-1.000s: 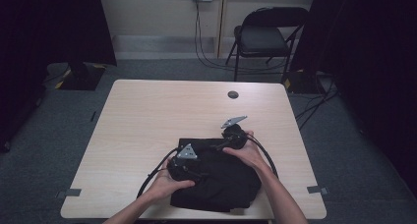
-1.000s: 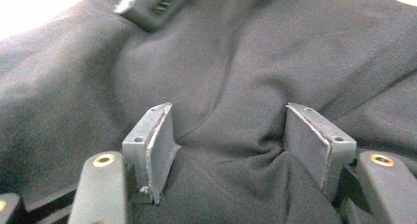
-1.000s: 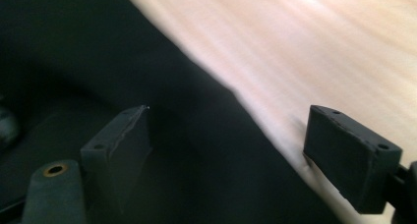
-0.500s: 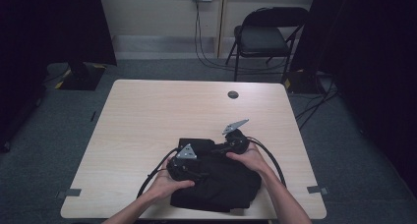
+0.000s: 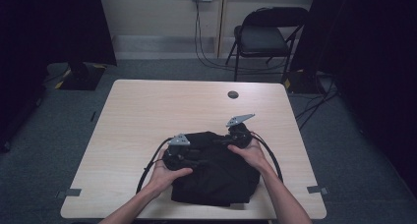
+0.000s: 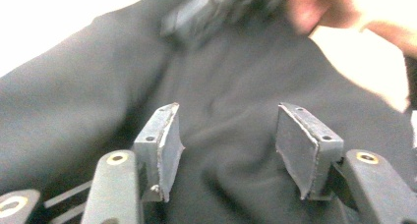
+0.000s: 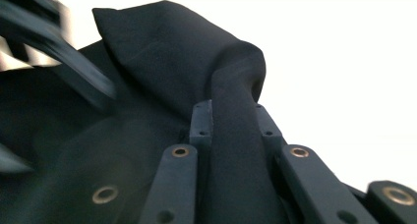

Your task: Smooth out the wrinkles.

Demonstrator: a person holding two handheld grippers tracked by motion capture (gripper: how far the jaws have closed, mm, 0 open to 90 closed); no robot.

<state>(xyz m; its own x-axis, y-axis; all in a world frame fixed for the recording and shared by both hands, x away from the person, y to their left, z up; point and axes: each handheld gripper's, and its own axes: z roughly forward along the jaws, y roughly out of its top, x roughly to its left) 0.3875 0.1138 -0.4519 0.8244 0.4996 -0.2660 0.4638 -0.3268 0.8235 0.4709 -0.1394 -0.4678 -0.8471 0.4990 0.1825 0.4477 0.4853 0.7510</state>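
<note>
Right gripper (image 7: 231,130) jaws just closed—pinching black cloth (image 7: 162,62) fold.

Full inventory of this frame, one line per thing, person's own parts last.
Garment: 1, black cloth, bunched on the table's near edge, under both tongs.
Table: 1, light wood top, centre of the high view.
Grommet: 1, dark round, in the tabletop near its far edge.
Folding chair: 1, black, on the floor beyond the table.
Wall cables: a few, black, hanging from the outlet on the far wall.
Tape marks: 2, grey, at the table's near corners.
Left tongs: 1, black, jaws apart above the cloth, having just closed a little.
Right tongs: 1, black, having just closed on a fold of the garment.
Hands: 2, one on each tongs.
</note>
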